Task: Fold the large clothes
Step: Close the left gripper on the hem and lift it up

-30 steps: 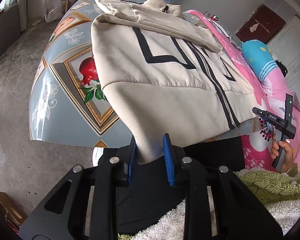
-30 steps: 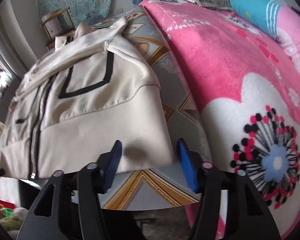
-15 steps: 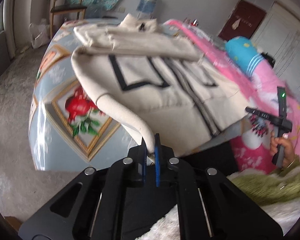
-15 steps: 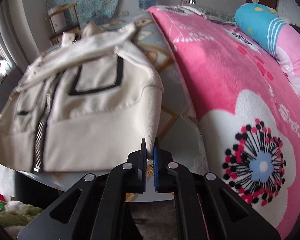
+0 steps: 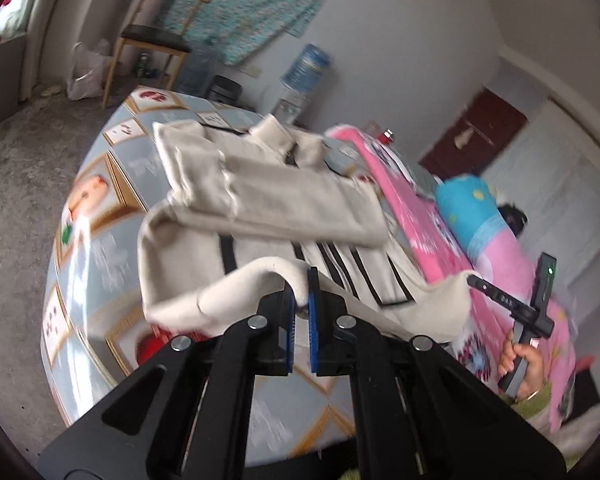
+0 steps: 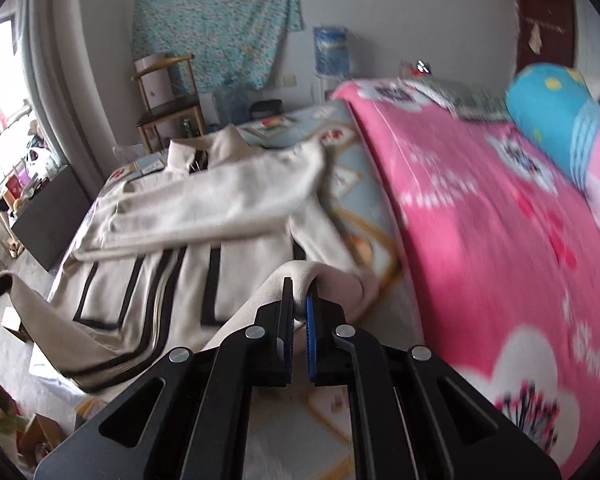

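Left wrist: left hand-held gripper pinches jacket hem corner; right hand-held gripper clamps other corner. Soft, bulky, droops between grips.

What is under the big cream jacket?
Under the jacket lies a patterned sheet with gold-framed pictures, showing around its edges. The sheet's middle is covered. Both sets of jaws hold the hem up, so striped front shows beneath it.

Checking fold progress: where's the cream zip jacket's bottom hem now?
The hem is lifted off the patterned bedsheet, pinched by left gripper and right gripper, left of the pink blanket.
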Available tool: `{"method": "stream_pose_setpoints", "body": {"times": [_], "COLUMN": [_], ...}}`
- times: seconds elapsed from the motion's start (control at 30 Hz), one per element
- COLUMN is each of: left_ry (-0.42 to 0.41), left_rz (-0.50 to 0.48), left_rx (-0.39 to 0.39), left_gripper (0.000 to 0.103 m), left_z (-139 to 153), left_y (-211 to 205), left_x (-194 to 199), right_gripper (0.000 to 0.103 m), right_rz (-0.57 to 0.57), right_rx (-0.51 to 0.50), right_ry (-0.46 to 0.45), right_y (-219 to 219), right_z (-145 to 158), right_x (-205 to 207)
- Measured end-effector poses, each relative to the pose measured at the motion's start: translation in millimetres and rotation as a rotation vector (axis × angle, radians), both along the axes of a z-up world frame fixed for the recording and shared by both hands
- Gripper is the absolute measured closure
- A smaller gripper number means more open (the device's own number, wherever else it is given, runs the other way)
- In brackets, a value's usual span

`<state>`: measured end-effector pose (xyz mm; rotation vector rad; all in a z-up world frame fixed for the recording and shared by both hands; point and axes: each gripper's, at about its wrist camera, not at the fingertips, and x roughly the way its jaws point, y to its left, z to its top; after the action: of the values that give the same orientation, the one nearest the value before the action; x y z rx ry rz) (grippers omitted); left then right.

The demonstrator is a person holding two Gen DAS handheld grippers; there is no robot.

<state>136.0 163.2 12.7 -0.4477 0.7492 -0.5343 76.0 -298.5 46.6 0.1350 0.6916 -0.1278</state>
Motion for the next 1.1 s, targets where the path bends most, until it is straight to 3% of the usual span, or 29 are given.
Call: {"method": "stream_pose_setpoints", "body": {"times": [0.2,0.37,0.47,0.53,0.57,0.6,0.73,0.9,1.1], "left_ry": [0.107,0.19,0.232,0.23,0.218,0.203,0.149,0.169,0.332], "left_rz": [0.074,0.109,0.126,0.144,0.165,0.18,0.204,0.156,0.09], "left_rx": [0.0,0.021,0.039,0.055,0.064,0.063,0.081,0.1,-0.085], "left_gripper": [0.098,0.098,0.092,0.085,0.074,0.068,0.064,0.045,0.033], "left_z": [-14,-38,-50,-50,-47,-44,-27,-27,-71], "left_y": [14,19,19,21,25,30,44,39,23], "left_x": [66,98,104,102,98,94,68,33,0], "right_gripper": [0.098,0.098,0.094,0.076,0.057,0.046,0.039,0.035,0.034], "right_rz": [0.019,-0.009,-0.018,-0.045,-0.048,-0.049,-0.051,-0.058,-0.069], "right_rx": [0.022,0.071,0.146,0.172,0.184,0.198,0.218,0.357,0.56], "right_ry": [0.013,0.105,0.169,0.178,0.168,0.144,0.092,0.106,0.171], "right_y": [-10,-27,-36,-42,-44,-47,-55,-70,-65], "right_z": [2,-32,-56,-63,-62,-60,-48,-58,-95], "right_x": [74,121,136,133,128,121,85,39,0]}}
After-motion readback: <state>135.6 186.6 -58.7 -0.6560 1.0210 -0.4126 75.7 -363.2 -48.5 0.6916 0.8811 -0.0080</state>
